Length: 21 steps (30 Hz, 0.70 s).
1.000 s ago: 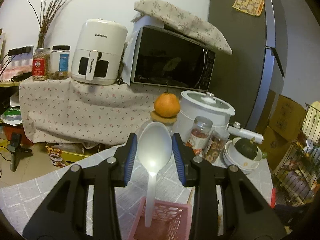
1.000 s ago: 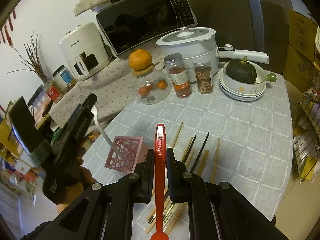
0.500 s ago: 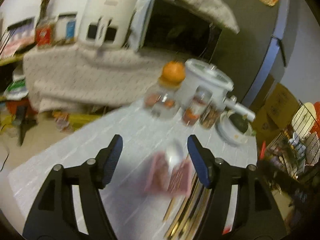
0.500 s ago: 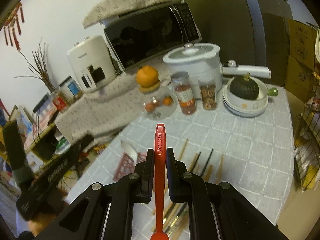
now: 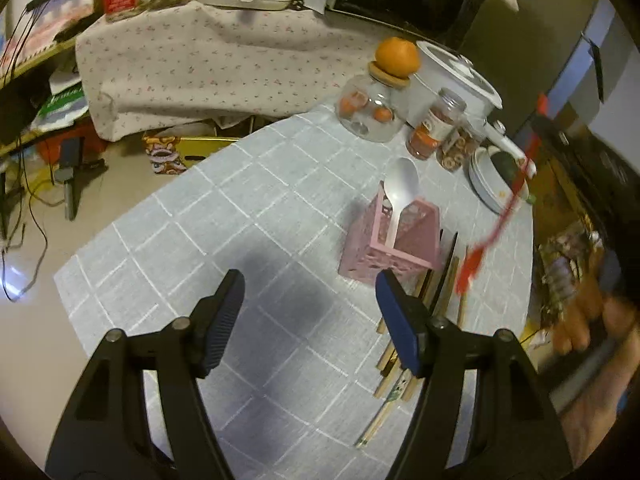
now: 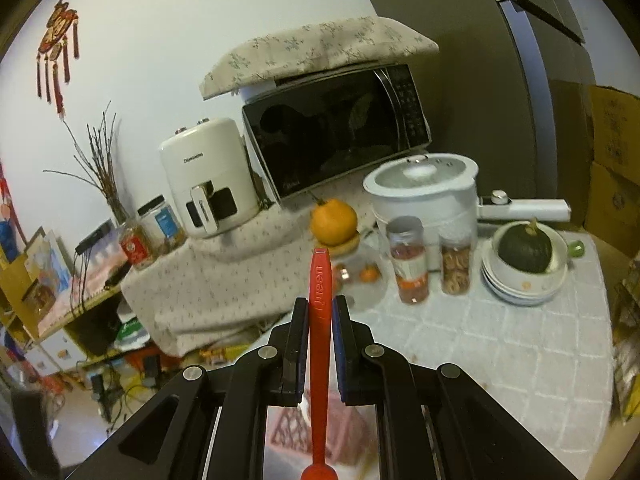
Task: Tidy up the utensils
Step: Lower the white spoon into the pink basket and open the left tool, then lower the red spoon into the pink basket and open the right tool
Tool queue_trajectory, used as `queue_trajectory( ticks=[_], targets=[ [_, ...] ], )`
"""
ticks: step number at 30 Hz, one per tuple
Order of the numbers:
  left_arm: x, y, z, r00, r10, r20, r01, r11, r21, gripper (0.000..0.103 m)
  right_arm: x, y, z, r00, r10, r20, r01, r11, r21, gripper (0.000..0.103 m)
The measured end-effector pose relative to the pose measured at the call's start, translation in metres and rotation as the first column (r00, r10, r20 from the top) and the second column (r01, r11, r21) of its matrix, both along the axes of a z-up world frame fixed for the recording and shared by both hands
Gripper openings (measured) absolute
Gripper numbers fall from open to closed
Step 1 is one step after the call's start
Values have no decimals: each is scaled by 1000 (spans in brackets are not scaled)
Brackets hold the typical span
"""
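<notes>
Between my right gripper's fingers I pinch a red spoon, a slim plastic utensil with raised lettering on its handle. Its long axis runs along the fingers: handle end pointing forward and up, toward the orange, bowl end down near my grip. Below it sits the pink holder on the table, with a white spoon standing in it, bowl up. Chopsticks lie flat just beside the holder. My left gripper is spread wide, holding nothing, above the table.
</notes>
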State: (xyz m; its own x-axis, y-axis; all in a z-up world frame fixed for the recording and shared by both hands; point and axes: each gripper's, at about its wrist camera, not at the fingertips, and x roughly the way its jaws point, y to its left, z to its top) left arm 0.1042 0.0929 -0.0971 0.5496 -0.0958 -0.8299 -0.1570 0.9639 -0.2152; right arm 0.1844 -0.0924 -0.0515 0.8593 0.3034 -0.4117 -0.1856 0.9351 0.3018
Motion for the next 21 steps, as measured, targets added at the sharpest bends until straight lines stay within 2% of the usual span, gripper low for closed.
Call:
queue_trajectory(
  ticks=[10,21],
  targets=[
    [6,16,1,998,60,-36,-62,997,-43,70,25,31,-13,992,-51,112,62,994,-94,12],
    [10,8,0,998,46,-42,-48,998,-35,70,23,33,-33,997,-31,75,40,992,-120,12]
  ],
)
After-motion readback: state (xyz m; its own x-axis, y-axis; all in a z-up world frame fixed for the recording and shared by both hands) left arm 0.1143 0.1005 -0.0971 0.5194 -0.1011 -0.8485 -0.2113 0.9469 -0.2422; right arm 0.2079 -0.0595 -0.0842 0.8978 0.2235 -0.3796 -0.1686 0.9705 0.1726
